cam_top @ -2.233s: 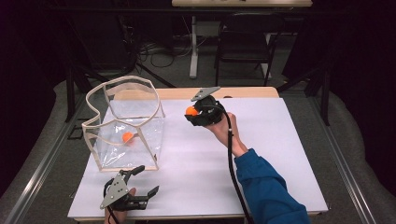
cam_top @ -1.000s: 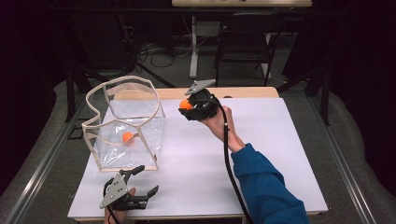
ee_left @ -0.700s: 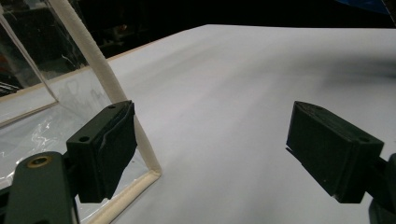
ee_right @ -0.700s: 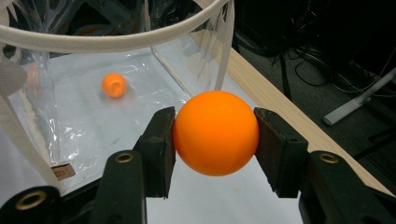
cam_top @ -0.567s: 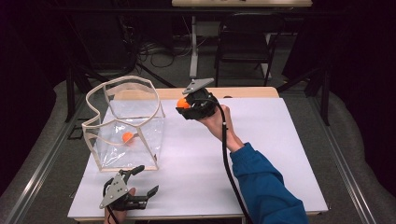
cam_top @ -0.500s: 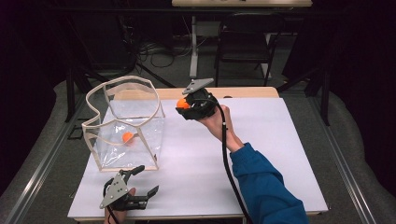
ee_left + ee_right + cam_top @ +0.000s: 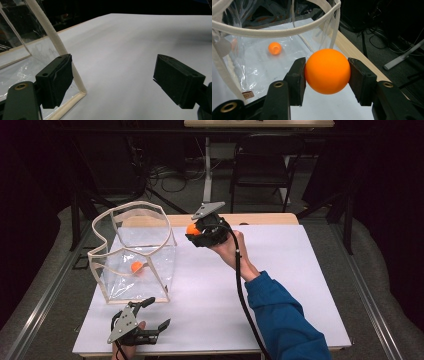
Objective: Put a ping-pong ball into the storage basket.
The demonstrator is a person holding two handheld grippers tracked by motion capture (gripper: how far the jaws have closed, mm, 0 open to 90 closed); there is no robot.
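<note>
On the white table [image 7: 300,285], your clear plastic bag with cream trim [image 7: 135,252] already holds one small orange ball [image 7: 136,266]. Your right gripper [image 7: 325,72] pinches a second orange ball [image 7: 327,71] beside the bag's rim, not yet dropped in. Your left gripper [image 7: 112,80] rests spread, holding nothing.

A dark room: grey floor [image 7: 367,270], cables [image 7: 167,172] behind the white table [image 7: 300,285], a black chair [image 7: 262,162] beyond.
</note>
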